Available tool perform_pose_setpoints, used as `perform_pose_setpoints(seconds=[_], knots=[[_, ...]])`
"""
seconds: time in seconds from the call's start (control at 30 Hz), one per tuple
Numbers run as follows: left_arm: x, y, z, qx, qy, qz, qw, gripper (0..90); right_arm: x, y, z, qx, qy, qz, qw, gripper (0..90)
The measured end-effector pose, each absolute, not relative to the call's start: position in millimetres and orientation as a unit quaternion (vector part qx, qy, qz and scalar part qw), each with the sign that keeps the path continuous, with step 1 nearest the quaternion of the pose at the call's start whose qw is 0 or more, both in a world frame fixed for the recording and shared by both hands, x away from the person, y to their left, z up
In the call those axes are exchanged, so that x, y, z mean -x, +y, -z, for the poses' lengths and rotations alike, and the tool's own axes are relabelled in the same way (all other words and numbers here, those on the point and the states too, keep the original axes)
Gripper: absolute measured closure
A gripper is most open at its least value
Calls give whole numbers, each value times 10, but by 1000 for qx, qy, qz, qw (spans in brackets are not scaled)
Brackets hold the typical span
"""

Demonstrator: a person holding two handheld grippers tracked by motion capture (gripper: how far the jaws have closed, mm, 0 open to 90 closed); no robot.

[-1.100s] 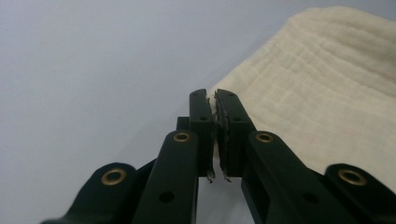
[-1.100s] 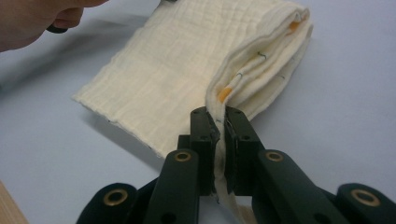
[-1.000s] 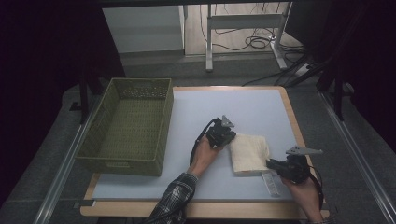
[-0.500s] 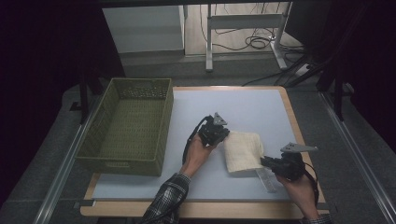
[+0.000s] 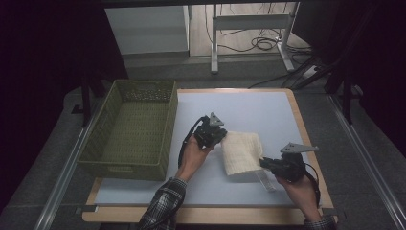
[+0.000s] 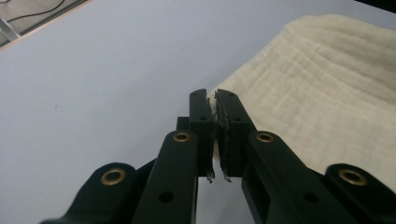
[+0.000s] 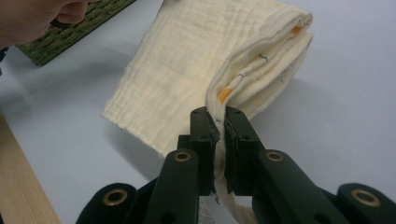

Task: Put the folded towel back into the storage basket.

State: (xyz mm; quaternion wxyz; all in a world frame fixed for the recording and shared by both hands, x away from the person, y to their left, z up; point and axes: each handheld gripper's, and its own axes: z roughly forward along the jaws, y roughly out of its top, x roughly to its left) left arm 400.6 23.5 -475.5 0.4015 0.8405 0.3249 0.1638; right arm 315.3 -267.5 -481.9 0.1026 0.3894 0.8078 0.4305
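A basket (image 5: 129,129) stood at the counter's (image 5: 258,108) left. A folded cloth (image 5: 242,153) lay right of it, on the counter.

The high view sits up above the person's side & looks forward and down on the whole table (image 5: 249,103), w/ the green basket (image 5: 129,129) at left and the floor behind. The left gripper view rides low, very close, looking along its own black jaws at the cream cloth (image 6: 327,93). The right gripper view is just as close, facing the cloth's folded edge. All 3 views share that cloth & the table top.
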Motion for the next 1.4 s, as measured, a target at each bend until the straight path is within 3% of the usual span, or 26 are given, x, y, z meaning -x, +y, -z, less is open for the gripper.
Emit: perform_pose_setpoints(seconds=[1.4], knots=[[-3812, 763, 4115, -853, 335, -231, 326, 854, -3377, -2146, 4399, -346, 819, -449, 87, 828]])
